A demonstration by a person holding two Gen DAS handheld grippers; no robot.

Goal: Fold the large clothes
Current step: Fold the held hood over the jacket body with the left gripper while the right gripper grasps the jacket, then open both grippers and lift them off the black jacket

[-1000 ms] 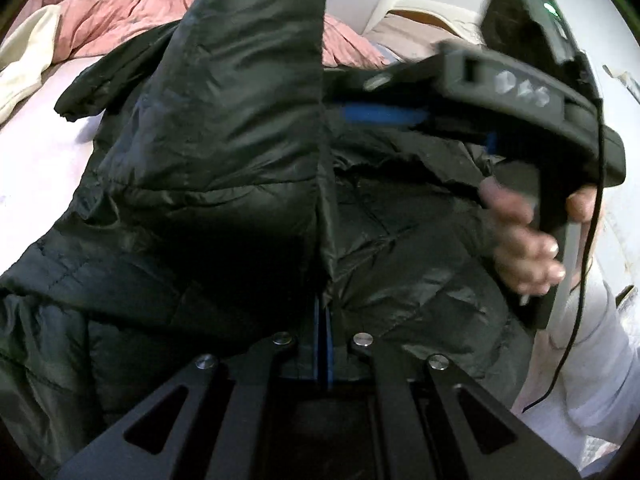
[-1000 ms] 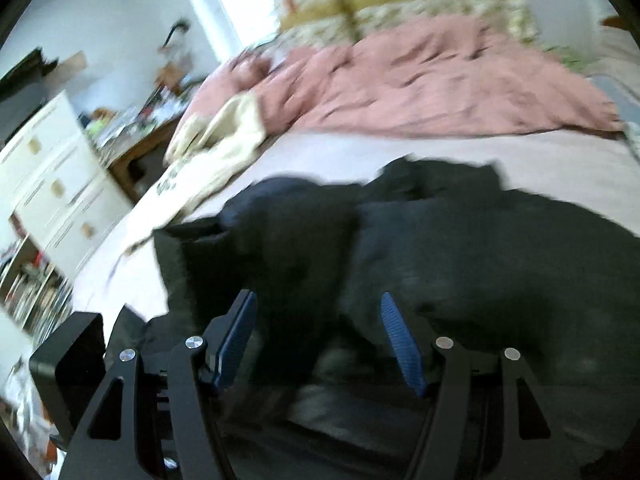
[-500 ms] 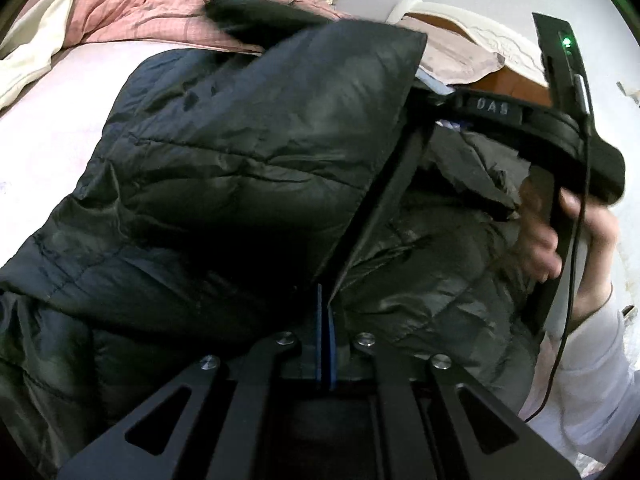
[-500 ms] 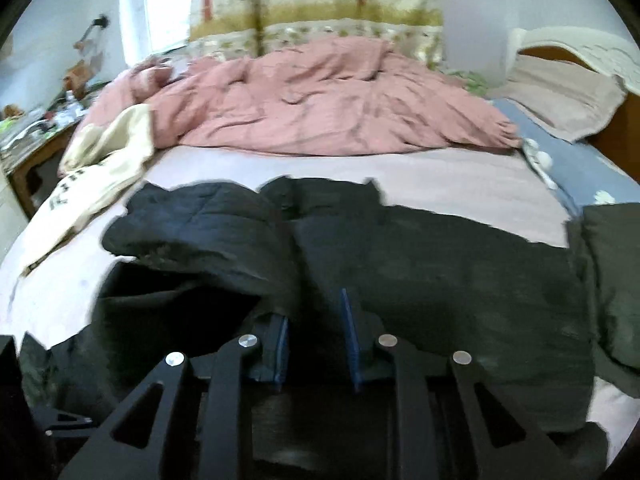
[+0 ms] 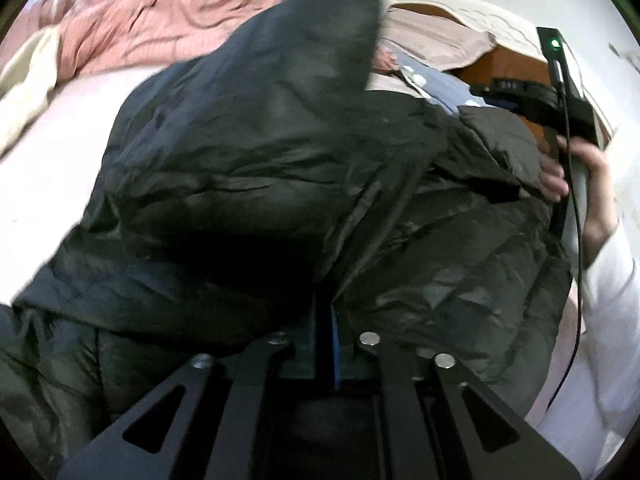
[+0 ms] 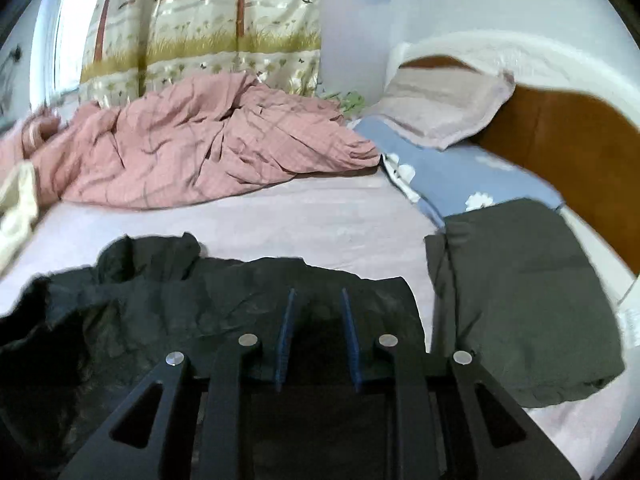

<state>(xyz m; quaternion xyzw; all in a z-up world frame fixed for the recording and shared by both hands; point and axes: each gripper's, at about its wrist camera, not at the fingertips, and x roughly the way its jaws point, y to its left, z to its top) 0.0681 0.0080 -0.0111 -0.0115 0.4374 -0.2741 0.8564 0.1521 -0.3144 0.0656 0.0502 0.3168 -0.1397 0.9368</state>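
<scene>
A: Left wrist view: the left gripper (image 5: 325, 322) sits at 6 o'clock, its 2 blue pads a narrow slit apart. Its jaws have just been opening a little. The black padded jacket (image 5: 256, 152) fills the middle, a fold of it rising from the pads toward 12 o'clock. Whether the pads grip that fabric I cannot tell; the cloth hides their tips.

B: And the right gripper (image 6: 317, 330)?

A: In the right wrist view its fingers stand moderately apart and have just been opening. The jacket (image 6: 224, 300) lies under and behind them, from 9 to 6 o'clock on the pale bedsheet (image 6: 312, 216). I see no fabric pinched between the pads.

B: What else is hard to read?

A: In the left view the right hand (image 5: 576, 168) at 3 o'clock holds the other tool's handle, but the jacket covers its fingertips. A dark folded garment (image 6: 524, 292) lies at 4 o'clock, its lower edge blurred. The pink quilt (image 6: 200, 148) at 10 o'clock runs out of frame.
</scene>
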